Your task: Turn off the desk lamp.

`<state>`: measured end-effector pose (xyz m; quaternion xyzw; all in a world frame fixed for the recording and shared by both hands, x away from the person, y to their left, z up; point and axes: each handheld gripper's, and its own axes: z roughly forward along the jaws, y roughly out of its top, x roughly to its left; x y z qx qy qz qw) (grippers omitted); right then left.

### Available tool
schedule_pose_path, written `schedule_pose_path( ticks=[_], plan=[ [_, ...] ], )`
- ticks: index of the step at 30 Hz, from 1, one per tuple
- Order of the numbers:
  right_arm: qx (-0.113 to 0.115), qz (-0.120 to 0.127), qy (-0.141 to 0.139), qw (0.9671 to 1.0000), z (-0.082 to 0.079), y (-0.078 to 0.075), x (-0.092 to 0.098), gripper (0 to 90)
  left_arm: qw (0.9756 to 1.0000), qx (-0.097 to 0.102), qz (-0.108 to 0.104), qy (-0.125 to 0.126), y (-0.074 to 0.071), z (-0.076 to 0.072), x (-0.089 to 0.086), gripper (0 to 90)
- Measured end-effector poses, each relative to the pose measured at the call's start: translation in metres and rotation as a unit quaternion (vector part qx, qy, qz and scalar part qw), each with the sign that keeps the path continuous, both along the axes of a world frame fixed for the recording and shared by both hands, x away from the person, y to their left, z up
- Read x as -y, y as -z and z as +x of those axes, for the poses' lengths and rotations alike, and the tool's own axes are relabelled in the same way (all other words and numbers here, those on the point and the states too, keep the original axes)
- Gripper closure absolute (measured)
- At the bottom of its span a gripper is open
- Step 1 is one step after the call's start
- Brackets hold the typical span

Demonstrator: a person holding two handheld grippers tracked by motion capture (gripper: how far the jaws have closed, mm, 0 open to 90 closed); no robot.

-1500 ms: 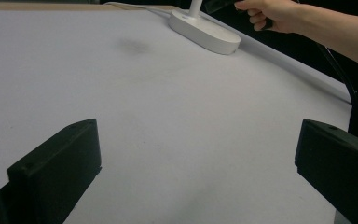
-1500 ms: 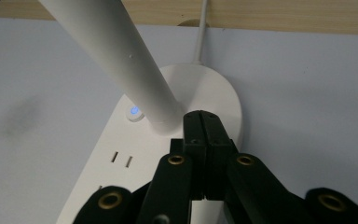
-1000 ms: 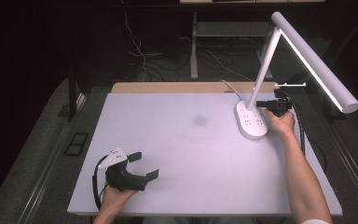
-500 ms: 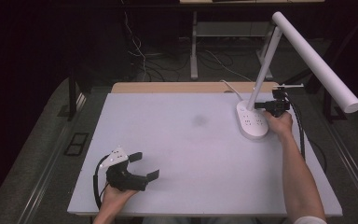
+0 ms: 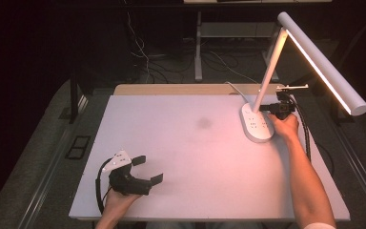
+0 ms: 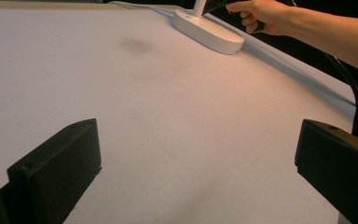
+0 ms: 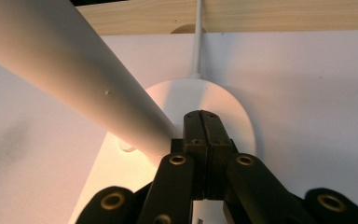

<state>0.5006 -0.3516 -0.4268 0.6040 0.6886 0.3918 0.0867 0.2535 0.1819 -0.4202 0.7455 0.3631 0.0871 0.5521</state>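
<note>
Little has moved over the last second: both hands sit where they were, and the lamp base point(image 5: 257, 125) has not shifted on the worktop point(image 5: 181, 157). The one difference that can be read is the light. The bar head point(image 5: 324, 67) glows as before, but the worktop around the lamp base now looks warmer and pinker than it did a second ago. The change is faint, so I would not lean on it too hard.

The right gripper point(image 5: 266, 108) holds its fingers closed flat against each other with nothing between them. Their joined tip rests over the rear, rounded end of the lamp base, just beside the foot of the slanted stem point(image 5: 270, 64). In the right gripper view the tip lies against the white disc, with the cord point(image 7: 196, 37) running away behind it. Whether it is pressing down or only touching cannot be told.

The left gripper point(image 5: 147, 169) lies well apart from the lamp base, at the near left of the worktop. Its fingers are spread wide and empty.

My reading is that the work in hand is a touch control on the lamp base, worked with the closed tip as a poking finger. If the tint really has shifted, one press has likely registered. The next sensible step would be to lift the tip clear and check the light, taking care not to nudge the stem
</note>
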Motion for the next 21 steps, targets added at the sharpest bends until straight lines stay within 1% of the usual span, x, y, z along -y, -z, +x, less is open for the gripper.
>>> schedule_pose_path(
  ticks=[6,8,10,13,15,18,19,20,21],
  plan=[
    [0.000,0.001,0.001,1.0000,-0.0002,0.0004,0.0005,90.0,1.0000,0.001,0.001,0.001,0.0000,-0.0003,-0.0003,0.0],
    [-0.003,0.007,0.003,1.0000,-0.0003,0.0009,0.0014,90.0,1.0000,0.001,0.001,0.001,0.0001,-0.0005,-0.0005,0.0],
    [-0.003,0.006,0.002,1.0000,-0.0003,0.0021,0.0014,90.0,1.0000,0.001,0.001,0.001,0.0000,-0.0007,-0.0005,0.0],
    [0.001,0.019,0.008,0.9998,-0.0006,0.0044,0.0024,90.0,1.0000,0.001,0.001,0.003,-0.0001,-0.0013,-0.0005,0.0],
    [0.007,0.008,0.008,0.9999,-0.0011,0.0038,0.0009,90.0,1.0000,0.001,0.001,0.003,0.0001,-0.0011,-0.0009,0.0],
    [0.009,-0.006,0.003,0.9999,-0.0015,0.0021,-0.0005,90.0,1.0000,0.000,0.001,0.002,-0.0001,-0.0005,-0.0010,0.0],
    [0.009,-0.008,0.006,0.9999,-0.0017,0.0016,-0.0011,90.0,1.0000,0.001,0.001,0.002,-0.0001,-0.0006,-0.0007,0.0],
    [0.014,-0.008,0.010,0.9998,-0.0018,0.0010,-0.0009,90.0,1.0000,0.001,0.001,0.002,-0.0004,-0.0007,-0.0005,0.0],
    [0.009,-0.010,0.008,0.9999,-0.0015,0.0003,0.0000,90.0,1.0000,0.002,0.001,0.003,-0.0004,-0.0009,-0.0004,0.0]
  ],
)
